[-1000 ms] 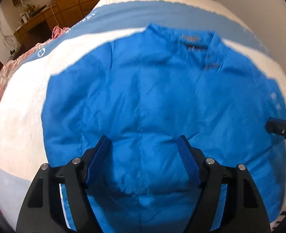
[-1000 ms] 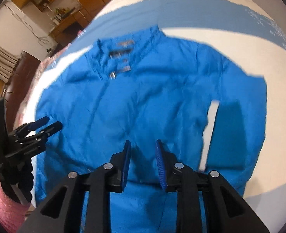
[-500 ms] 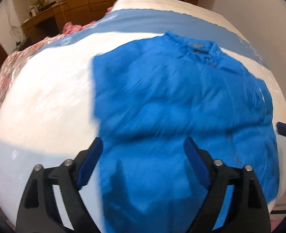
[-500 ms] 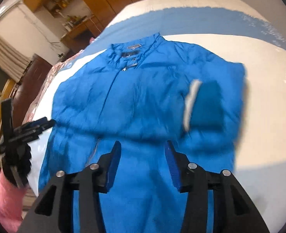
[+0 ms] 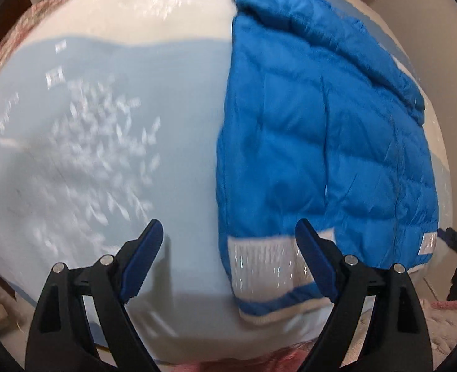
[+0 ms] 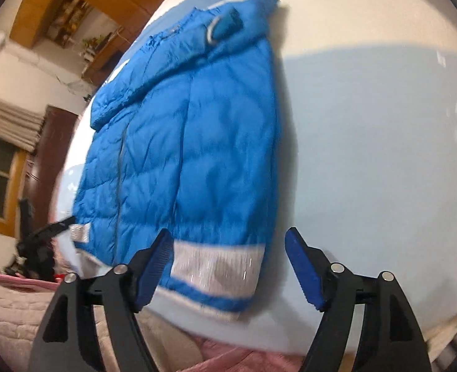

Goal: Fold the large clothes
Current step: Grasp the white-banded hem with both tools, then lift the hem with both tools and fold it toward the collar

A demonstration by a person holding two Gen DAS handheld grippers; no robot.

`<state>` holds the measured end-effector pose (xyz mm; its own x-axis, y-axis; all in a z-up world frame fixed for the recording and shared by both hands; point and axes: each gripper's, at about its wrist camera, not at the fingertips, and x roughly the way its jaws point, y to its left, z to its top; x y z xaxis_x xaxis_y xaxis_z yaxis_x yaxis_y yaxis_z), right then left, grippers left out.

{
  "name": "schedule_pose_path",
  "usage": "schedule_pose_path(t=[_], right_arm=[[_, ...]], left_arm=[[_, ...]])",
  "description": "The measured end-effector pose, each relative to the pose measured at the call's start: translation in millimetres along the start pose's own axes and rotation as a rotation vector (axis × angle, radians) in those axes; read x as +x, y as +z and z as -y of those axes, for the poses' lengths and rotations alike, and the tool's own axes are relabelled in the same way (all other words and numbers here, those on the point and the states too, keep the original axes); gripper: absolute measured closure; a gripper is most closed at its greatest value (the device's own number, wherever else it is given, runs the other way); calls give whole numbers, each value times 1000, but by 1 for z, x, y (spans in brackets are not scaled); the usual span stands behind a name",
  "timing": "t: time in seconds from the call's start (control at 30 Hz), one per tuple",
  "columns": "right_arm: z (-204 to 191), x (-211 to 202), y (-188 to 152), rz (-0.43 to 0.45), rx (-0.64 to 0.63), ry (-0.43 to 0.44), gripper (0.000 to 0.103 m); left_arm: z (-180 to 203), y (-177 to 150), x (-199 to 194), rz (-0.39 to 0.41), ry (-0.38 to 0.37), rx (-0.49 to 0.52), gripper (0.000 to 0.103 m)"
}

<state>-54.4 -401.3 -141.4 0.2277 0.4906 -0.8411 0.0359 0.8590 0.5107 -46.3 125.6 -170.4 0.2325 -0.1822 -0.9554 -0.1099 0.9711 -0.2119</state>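
Note:
A blue quilted jacket (image 5: 321, 130) lies flat on the bed with both sleeves folded in over its body. Its hem has a silver-white band (image 5: 265, 260) close to the bed's near edge. My left gripper (image 5: 231, 248) is open and empty, above the hem's left corner. In the right wrist view the jacket (image 6: 191, 142) stretches away to the upper left, and my right gripper (image 6: 228, 260) is open and empty above the hem's right corner (image 6: 222, 263). The tip of each gripper shows at the edge of the other's view.
The bed cover (image 5: 104, 124) is pale blue and white. A pink quilt (image 6: 17, 303) hangs below the bed's near edge. Wooden cupboards and shelves (image 6: 73, 24) and a dark door (image 6: 48, 142) stand beyond the bed on the left.
Both grippers have pulled back from over the jacket's middle to its hem and swung apart to opposite corners. The right gripper has opened wider. The jacket lies narrower, sleeves folded in.

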Motion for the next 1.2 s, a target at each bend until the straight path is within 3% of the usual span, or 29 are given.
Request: schedule_pose_path(t=[0.2,0.27,0.37,0.43,0.47,0.5,0.53,0.63,0.77,0.97,1.1,1.2], right_arm=[[-1,24,-17,-39,-4,35,27],[-3,34,-19,-55,-3,44,33],[-4,41,-19,-48,-17,28,46],[-1,39,-18,-44,-5,69,69],[1,37,-18,-39,10,95,73],[3,33,-17,-31,17,118,81],[3,30,-18,-25,14,130,85],[-3,17,-20,2,-22,165,89],[-6,7,-24,7,-41,185,90],[5,17,-24,-38,1,156,91],[2,19,-14,-41,3,148,91],[-6,0,-10,0,-27,152,91]], left_arm=[[3,-15,11,-11,-28,-5,17],[4,-17,12,-9,-47,-22,18],[18,-15,14,-4,-74,-17,36],[21,-18,12,-6,-116,-18,56],[24,-19,13,-5,-124,-19,59],[25,-19,12,-2,-125,-17,69],[24,-19,10,3,-125,-15,78],[21,-23,1,25,-171,-27,89],[23,-34,-13,46,-168,16,90],[18,-41,5,-14,-173,6,90],[15,-29,6,-22,-217,-33,90],[12,-21,-18,19,-280,-21,90]])
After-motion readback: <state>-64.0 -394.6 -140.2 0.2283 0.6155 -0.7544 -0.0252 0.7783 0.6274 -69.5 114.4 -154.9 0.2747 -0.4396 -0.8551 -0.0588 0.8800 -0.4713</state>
